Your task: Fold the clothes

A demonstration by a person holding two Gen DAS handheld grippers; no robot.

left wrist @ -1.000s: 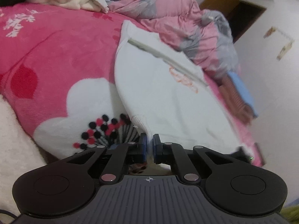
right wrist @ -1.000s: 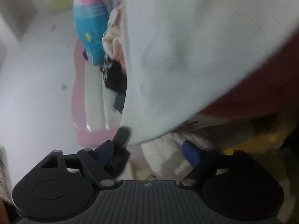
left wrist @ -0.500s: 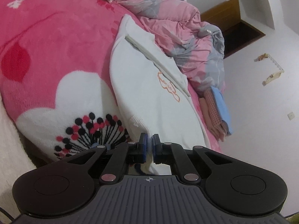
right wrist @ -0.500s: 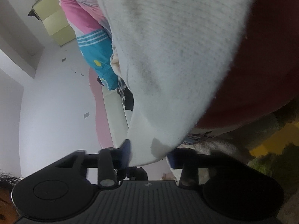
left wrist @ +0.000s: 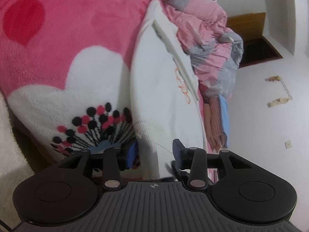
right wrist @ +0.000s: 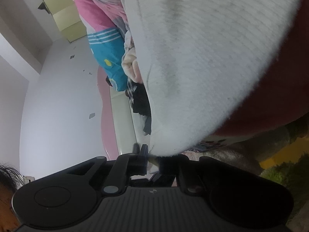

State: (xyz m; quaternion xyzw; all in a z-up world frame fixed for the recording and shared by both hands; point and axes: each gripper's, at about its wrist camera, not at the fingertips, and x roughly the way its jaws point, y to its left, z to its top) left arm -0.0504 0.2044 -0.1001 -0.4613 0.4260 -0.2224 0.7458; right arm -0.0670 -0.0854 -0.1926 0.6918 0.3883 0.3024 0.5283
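1. Lying lengthwise on the pink flowered blanket (left wrist: 58,44), the white garment (left wrist: 162,89) is seen as a long narrow panel with an orange motif and a strip along its far side; whether that shape is a fold already made or only the way it was spread cannot be settled from these views.
2. The left gripper (left wrist: 155,154) is recorded with its blue pads spread apart; the ribbed hem corner of the garment sits in the gap, pinched by neither pad.
3. The right gripper (right wrist: 152,156) is recorded clenched on the white garment (right wrist: 202,58) at its near edge; the knit fills most of the right wrist view, close to the lens.
4. Progress judged: one edge is held, the other is loose. The scene fits either a fold being set down or a corner about to be taken up; no further stage can be fixed.
5. A stack of flat cloths (left wrist: 218,119), checked and blue, is noted at the bed edge, just beyond the garment. A rumpled quilt (left wrist: 208,38) lies farther along.
6. Containers: none are visible in either view, so no contents are logged.
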